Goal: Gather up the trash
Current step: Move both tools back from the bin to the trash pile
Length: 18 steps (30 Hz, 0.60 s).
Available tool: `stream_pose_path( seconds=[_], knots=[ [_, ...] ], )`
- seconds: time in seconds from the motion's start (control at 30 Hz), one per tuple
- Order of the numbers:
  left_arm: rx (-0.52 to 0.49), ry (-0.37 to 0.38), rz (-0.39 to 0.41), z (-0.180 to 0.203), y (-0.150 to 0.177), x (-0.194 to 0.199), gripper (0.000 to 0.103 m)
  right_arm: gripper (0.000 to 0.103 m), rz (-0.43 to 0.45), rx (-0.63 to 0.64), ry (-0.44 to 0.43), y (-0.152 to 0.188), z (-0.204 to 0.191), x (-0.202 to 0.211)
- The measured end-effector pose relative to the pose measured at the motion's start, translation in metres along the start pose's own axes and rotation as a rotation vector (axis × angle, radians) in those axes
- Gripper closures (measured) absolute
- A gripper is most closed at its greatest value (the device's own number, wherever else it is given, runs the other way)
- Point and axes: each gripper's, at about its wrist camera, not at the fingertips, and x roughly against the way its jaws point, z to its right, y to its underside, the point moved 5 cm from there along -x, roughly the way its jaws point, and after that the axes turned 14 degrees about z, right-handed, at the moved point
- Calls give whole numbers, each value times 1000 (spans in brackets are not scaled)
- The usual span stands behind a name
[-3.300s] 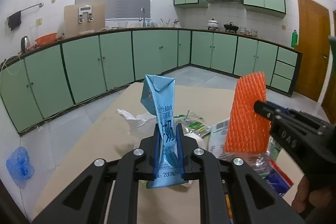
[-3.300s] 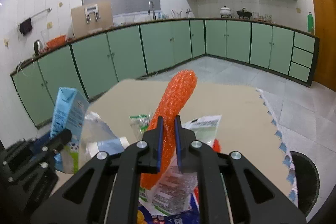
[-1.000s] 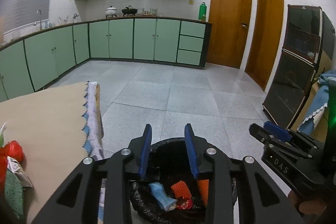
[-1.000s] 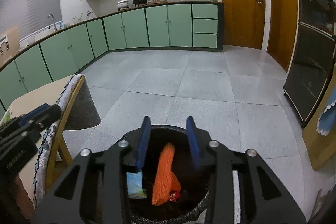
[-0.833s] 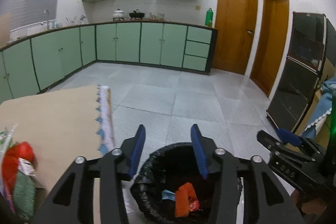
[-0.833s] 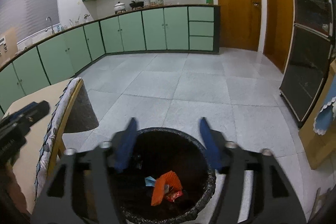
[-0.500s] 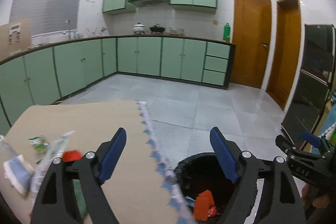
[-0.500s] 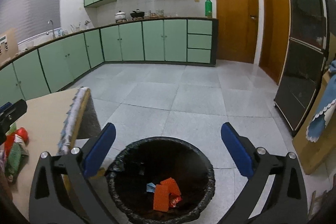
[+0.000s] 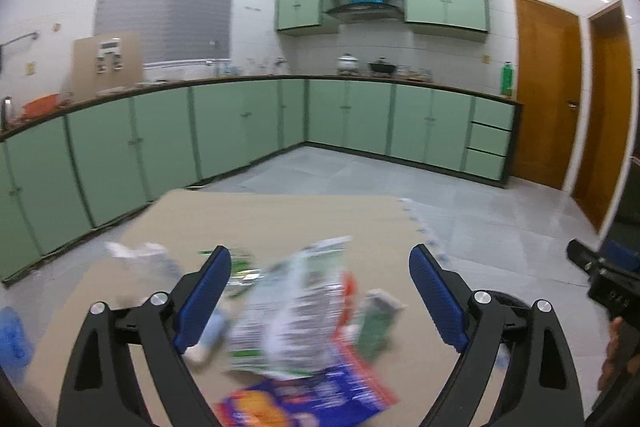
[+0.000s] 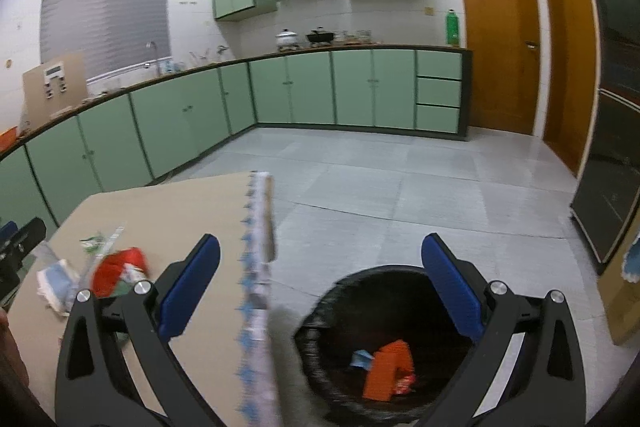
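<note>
The left hand-held gripper point(image 9: 320, 297) stood with its blue pads spread wide and empty above the trash pile point(image 9: 296, 311) on the tan tabletop point(image 9: 280, 219), where a crinkled white wrapper and a blue packet point(image 9: 316, 401) lay too blurred for any print to be read. The right hand-held gripper point(image 10: 320, 291) was equally wide and empty over the black-lined bin point(image 10: 384, 351) on the floor just beside the tabletop's edge, an orange net sleeve point(image 10: 386, 371) and what seemed a blue carton scrap point(image 10: 361, 358) lying inside. Beyond stood green cabinets point(image 10: 296, 91).
</note>
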Motion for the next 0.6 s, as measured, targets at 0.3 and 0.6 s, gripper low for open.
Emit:
stream_pose_path(
  seconds=[0.3, 0.6],
  knots=[
    [-10, -131, 0, -75, 9, 12, 14, 5, 12, 15, -111, -3, -85, 3],
    [-8, -201, -39, -125, 27, 10, 14, 5, -14, 58, -203, 9, -159, 0]
  ],
)
